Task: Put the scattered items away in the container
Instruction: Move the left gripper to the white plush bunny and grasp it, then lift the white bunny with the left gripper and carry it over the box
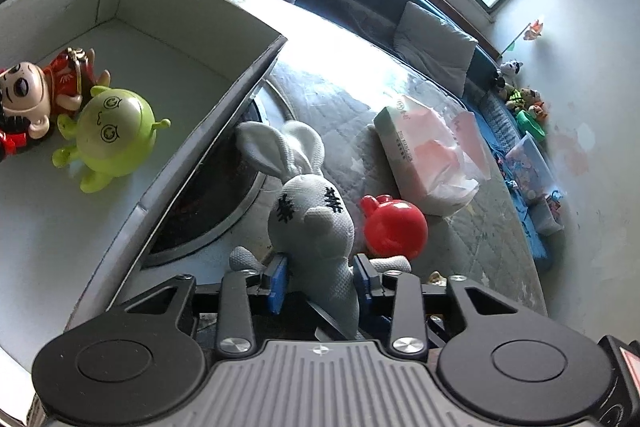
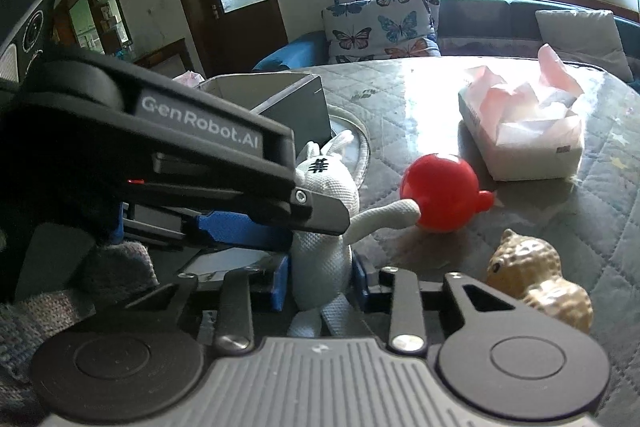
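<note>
Bunny (image 1: 316, 223) pinched at the body by both the left gripper (image 1: 320, 277) and the right gripper (image 2: 320, 281), jaws closed on it. Box (image 1: 224, 99) sits left-ahead. Risk: opposing pulls tear the grip; its arm touches the red toy (image 1: 394, 227), which may roll.

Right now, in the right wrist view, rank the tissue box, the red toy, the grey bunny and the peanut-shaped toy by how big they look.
1. tissue box
2. grey bunny, though part is hidden and it sits nearest the camera
3. peanut-shaped toy and red toy: about alike, unranked.
</note>
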`<act>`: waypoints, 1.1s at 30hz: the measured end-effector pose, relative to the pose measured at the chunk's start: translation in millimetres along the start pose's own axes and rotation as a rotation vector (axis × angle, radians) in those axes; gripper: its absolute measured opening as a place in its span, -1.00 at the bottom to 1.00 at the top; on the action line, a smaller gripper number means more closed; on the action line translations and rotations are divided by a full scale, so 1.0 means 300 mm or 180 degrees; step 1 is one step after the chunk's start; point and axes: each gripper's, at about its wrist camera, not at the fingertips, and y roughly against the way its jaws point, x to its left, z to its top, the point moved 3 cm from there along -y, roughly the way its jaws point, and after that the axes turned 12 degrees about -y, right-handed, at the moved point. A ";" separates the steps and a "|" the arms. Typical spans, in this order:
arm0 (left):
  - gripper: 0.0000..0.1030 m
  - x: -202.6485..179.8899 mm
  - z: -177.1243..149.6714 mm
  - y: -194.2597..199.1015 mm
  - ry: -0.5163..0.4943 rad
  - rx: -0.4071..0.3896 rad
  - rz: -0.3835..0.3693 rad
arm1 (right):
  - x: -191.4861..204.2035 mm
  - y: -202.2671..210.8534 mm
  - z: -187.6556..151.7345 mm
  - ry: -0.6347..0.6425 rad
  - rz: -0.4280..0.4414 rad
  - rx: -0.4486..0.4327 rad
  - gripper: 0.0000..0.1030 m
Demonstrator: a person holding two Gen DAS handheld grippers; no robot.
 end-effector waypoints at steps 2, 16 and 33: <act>-0.36 0.000 -0.006 0.005 -0.0023 -0.0008 -0.0027 | 0.003 0.007 -0.006 -0.0007 0.0008 0.0000 -0.41; -0.46 0.006 -0.086 0.173 -0.0131 -0.0281 -0.0166 | 0.090 0.124 -0.066 -0.0012 0.0161 -0.0108 -0.42; -0.47 0.161 -0.013 0.503 -0.0163 -0.1053 0.0047 | 0.445 0.173 -0.007 0.0518 0.0586 -0.0471 -0.42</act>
